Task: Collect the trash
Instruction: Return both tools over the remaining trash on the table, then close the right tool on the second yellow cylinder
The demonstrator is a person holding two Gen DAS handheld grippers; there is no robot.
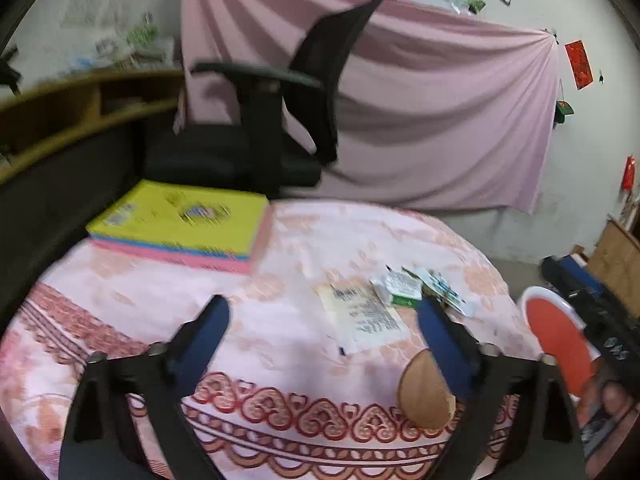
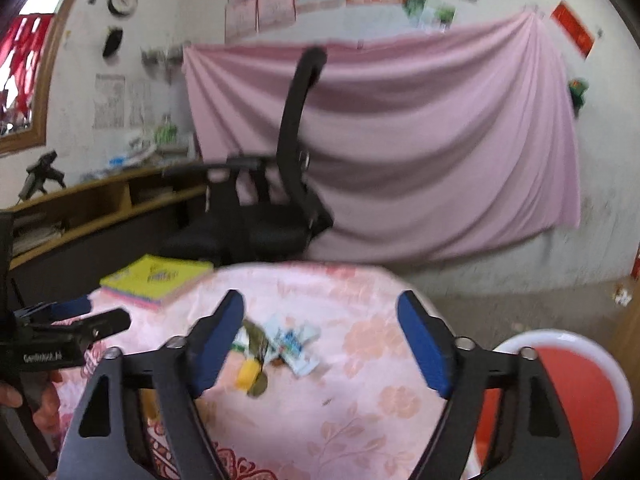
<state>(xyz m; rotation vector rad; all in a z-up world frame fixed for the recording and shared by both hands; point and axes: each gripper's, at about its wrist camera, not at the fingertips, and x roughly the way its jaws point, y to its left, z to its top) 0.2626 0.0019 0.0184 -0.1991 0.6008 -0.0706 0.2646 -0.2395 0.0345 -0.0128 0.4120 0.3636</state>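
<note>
Trash lies on the pink floral tablecloth (image 1: 304,240): a printed paper wrapper (image 1: 362,316), a white-green packet (image 1: 402,286), a blue-white wrapper (image 1: 444,288) and a round brown piece (image 1: 424,396) by the near edge. My left gripper (image 1: 326,320) is open and empty above the cloth, its right finger beside the wrappers. In the right wrist view, the blue-white wrapper (image 2: 296,344), a yellow scrap (image 2: 247,374) and dark leafy bits (image 2: 256,344) lie between the fingers of my right gripper (image 2: 322,316), which is open, empty and above them. The left gripper (image 2: 72,320) shows at far left.
A red bin with a white rim (image 1: 560,340) stands right of the table, and also shows in the right wrist view (image 2: 576,392). A stack of yellow and pink books (image 1: 180,224) lies at the table's far left. A black office chair (image 1: 272,120) stands behind, before a pink hanging sheet (image 1: 440,100).
</note>
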